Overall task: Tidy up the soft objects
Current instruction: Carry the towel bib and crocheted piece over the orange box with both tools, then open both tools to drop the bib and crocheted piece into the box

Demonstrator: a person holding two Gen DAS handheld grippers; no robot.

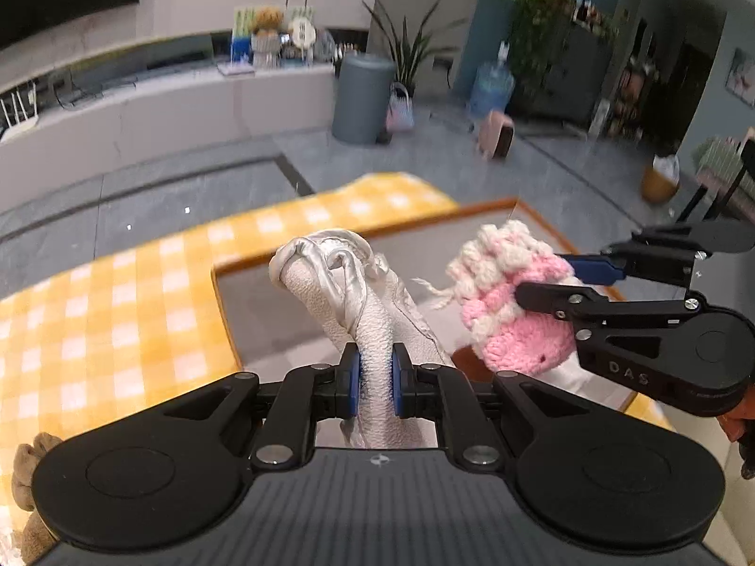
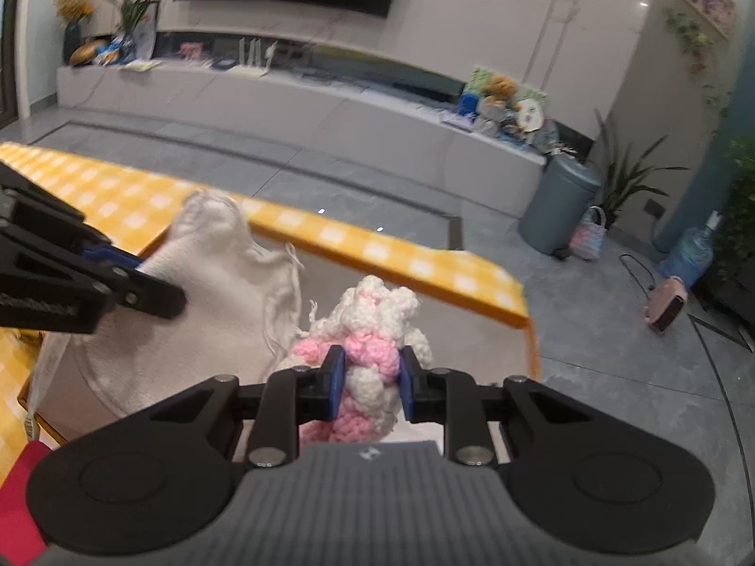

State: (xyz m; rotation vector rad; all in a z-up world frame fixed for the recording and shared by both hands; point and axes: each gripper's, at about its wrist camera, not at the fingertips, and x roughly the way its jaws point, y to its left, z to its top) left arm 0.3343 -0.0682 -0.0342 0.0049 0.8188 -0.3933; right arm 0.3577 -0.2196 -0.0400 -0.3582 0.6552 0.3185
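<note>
I count two soft things in play, one per tool. My left gripper [image 1: 375, 379] has its blue pads pinched nearly together on a white textured cloth pouch [image 1: 349, 292], which rises bunched above the jaws. My right gripper [image 2: 370, 384] is narrowed onto one pink-and-white crocheted piece [image 2: 373, 353], the yarn bulging between the pads. Both hang just over a single grey tray [image 1: 264, 311] with an orange-brown rim, which sits on one yellow-checked cloth [image 1: 118, 311]. The two tools are close, side by side, each showing in the other's camera. One brown plush thing [image 1: 28, 486] pokes out at my lower left, mostly hidden by the gripper body. Beyond: one grey bin [image 2: 559, 205], one water bottle [image 2: 686, 257].
</note>
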